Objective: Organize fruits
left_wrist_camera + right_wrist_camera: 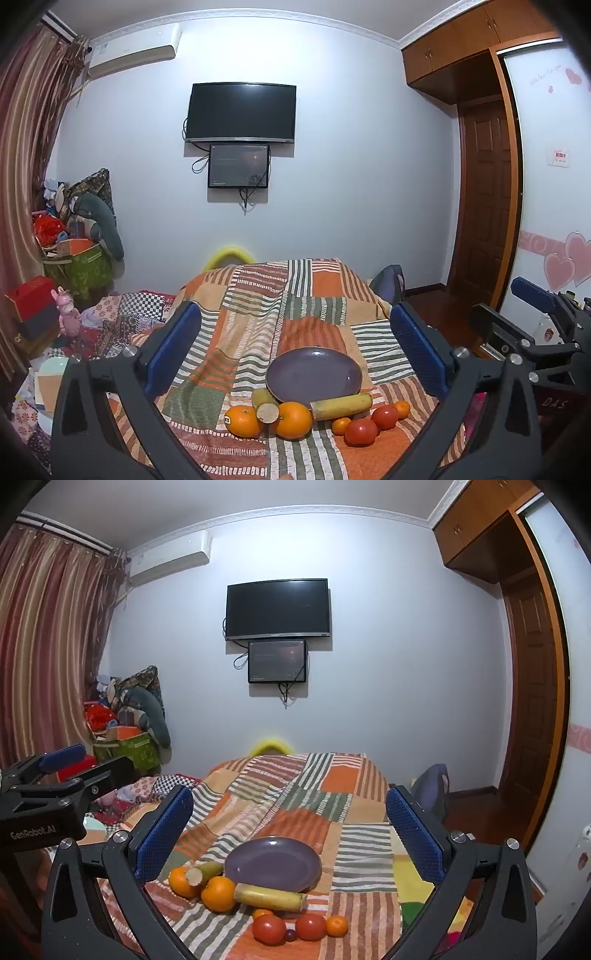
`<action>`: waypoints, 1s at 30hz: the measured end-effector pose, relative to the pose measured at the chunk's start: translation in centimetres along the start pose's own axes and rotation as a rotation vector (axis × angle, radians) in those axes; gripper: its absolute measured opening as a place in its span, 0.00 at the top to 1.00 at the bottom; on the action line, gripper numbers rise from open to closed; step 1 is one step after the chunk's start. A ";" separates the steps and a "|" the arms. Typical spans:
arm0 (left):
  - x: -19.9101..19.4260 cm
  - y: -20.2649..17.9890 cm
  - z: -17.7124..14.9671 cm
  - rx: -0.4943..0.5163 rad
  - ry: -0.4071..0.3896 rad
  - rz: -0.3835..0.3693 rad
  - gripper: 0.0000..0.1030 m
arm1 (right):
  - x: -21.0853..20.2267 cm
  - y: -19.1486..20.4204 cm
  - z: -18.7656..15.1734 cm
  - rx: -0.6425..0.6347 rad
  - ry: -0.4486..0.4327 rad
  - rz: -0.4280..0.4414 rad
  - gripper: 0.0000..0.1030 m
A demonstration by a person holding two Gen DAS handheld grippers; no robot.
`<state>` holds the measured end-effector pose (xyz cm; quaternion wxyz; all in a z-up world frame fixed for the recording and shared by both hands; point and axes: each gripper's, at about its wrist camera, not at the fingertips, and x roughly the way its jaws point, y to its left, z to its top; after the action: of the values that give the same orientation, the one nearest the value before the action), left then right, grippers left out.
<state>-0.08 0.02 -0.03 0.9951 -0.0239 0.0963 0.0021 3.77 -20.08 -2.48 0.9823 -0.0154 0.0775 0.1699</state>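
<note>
An empty purple plate (313, 374) (272, 864) lies on a patchwork striped blanket (251, 332) (295, 805). In front of it lie two oranges (293, 420) (218, 893), two yellow sugarcane pieces (341, 405) (269, 896), two red tomatoes (361, 432) (269, 928), small tangerines (340, 425) (337, 925) and a small dark fruit (290, 935). My left gripper (295, 347) is open and empty, held above the fruit. My right gripper (286, 830) is open and empty too. Each gripper shows at the edge of the other's view.
The blanket covers a raised surface with a bed and clutter to the left (74, 332). A TV (241, 112) and small screen hang on the far wall. A wooden door and wardrobe (484, 192) stand at the right.
</note>
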 end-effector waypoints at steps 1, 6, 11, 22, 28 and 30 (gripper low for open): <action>0.0 0.0 0.0 0.003 0.001 0.001 0.00 | 0.0 0.0 0.0 0.004 -0.003 0.000 0.00; 0.0 -0.5 0.0 0.015 0.014 0.001 0.00 | 0.1 -0.2 0.0 0.008 0.002 0.000 0.00; 0.5 -0.2 -0.4 0.011 0.020 -0.007 0.00 | -0.1 -0.2 -0.1 0.012 -0.004 -0.003 0.00; 0.4 -0.2 -0.1 0.023 0.018 -0.010 0.00 | -0.1 -0.5 0.2 0.035 0.003 -0.006 0.00; 0.3 -0.7 0.0 0.028 0.015 -0.011 0.00 | -0.1 -0.4 0.1 0.034 0.002 -0.005 0.00; 0.2 -0.8 0.0 0.028 0.012 -0.010 0.00 | -0.2 -0.5 0.1 0.035 0.000 -0.004 0.00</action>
<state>0.16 -0.81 -0.08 0.9947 -0.0104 0.1024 -0.0046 3.80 -20.57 -2.33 0.9827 0.0015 0.0805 0.1665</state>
